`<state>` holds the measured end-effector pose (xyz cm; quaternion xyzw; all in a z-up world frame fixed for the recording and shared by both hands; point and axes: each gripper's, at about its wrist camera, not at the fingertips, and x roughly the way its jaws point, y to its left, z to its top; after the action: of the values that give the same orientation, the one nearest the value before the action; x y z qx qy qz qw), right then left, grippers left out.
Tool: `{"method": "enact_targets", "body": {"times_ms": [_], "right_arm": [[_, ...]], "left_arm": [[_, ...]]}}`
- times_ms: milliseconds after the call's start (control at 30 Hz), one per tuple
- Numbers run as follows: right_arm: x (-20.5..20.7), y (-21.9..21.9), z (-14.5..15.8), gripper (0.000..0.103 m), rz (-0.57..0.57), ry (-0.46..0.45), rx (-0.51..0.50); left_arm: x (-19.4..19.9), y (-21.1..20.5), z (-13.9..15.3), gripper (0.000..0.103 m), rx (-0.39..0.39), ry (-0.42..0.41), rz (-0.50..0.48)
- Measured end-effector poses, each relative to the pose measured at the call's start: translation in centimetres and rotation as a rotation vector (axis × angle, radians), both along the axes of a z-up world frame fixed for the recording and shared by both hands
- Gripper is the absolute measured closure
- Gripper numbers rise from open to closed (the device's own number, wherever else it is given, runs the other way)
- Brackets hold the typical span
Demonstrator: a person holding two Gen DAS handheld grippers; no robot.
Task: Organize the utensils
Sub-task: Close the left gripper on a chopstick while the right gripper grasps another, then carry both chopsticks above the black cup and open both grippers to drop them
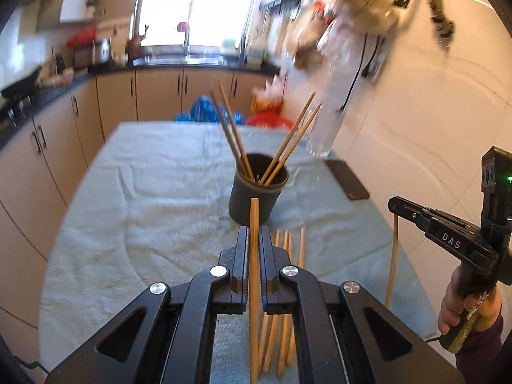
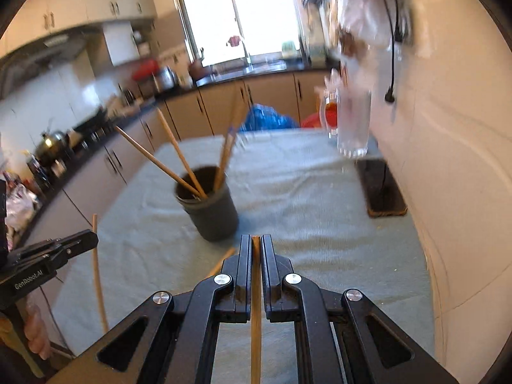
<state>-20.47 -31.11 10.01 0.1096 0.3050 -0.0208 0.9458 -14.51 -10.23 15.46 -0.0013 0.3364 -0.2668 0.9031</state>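
Left wrist view has the left tongs (image 1: 253,240) pinching 1 chopstick (image 1: 253,256) pretty much upright, just short of the dark cup (image 1: 256,196); the cup already holds 4 sticks splayed out to both sides. Right tongs (image 2: 255,249) are pressed onto their own chopstick (image 2: 256,304) too, hovering near the cup; more loose chopsticks (image 1: 281,320) lie on the towel-covered surface (image 1: 144,208) under the left tongs.

What I'd worry about: both sticks heading for 1 small opening at once, so they could clash; a tip could catch the rim or the leaning sticks and tip the cup, which looks light; the thin stick could also swivel in the grip and miss.
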Motion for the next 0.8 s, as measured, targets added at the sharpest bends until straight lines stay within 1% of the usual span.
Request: {"method": "enact_targets", "body": {"times_ms": [67,167,300,500,633,800], "right_arm": [[-1.6,0.8,0.8,0.097,-0.005,-0.033,-0.019],[-3.3,1.7,1.5,0.097,-0.009,-0.075,-0.055],[-5.2,2.1,2.4,0.097,0.004,-0.116,-0.057],[-7.1,2.5,3.6,0.097,0.014,-0.162,-0.043],[-7.4,2.6,4.2,0.097,0.018,-0.184,-0.031],[-6.9,2.6,4.8,0.097,0.009,-0.207,-0.026]], "left_arm": [[-1.7,0.9,0.8,0.098,-0.005,-0.043,0.008],[-4.2,1.3,1.2,0.098,-0.007,-0.087,0.013],[-6.6,2.0,1.8,0.098,0.0,-0.144,0.031],[-9.4,3.2,3.2,0.098,-0.032,-0.206,0.029],[-9.8,3.5,4.0,0.098,-0.045,-0.233,0.025],[-9.0,3.6,4.8,0.098,-0.067,-0.227,0.022]]}}
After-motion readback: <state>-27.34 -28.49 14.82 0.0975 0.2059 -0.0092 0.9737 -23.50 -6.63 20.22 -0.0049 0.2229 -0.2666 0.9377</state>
